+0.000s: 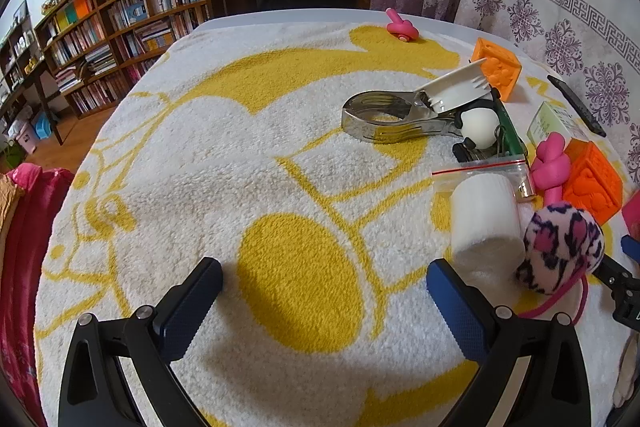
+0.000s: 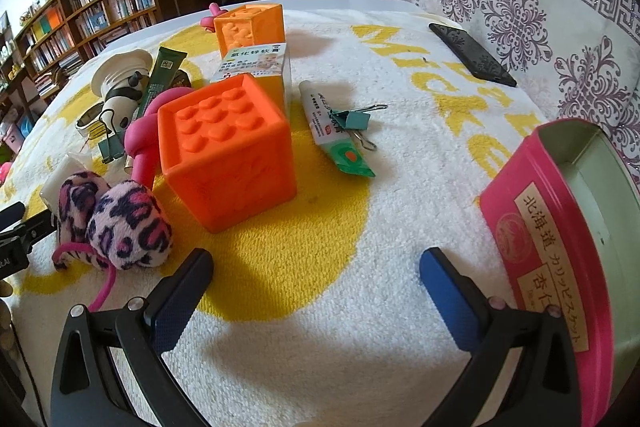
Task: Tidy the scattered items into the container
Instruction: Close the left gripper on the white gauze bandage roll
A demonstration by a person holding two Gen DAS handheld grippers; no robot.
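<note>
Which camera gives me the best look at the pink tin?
The right wrist view: the pink tin sits at its right edge, open, its inside and Japanese label visible. The left wrist view shows only a pink sliver at its far right edge, probably the tin.

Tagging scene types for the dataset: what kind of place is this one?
Most likely a home living room or study. A long wooden bookshelf packed with books lines the wall, white curtains with purple floral print hang behind, and the work surface is a table under a white and yellow cartoon towel.
</note>
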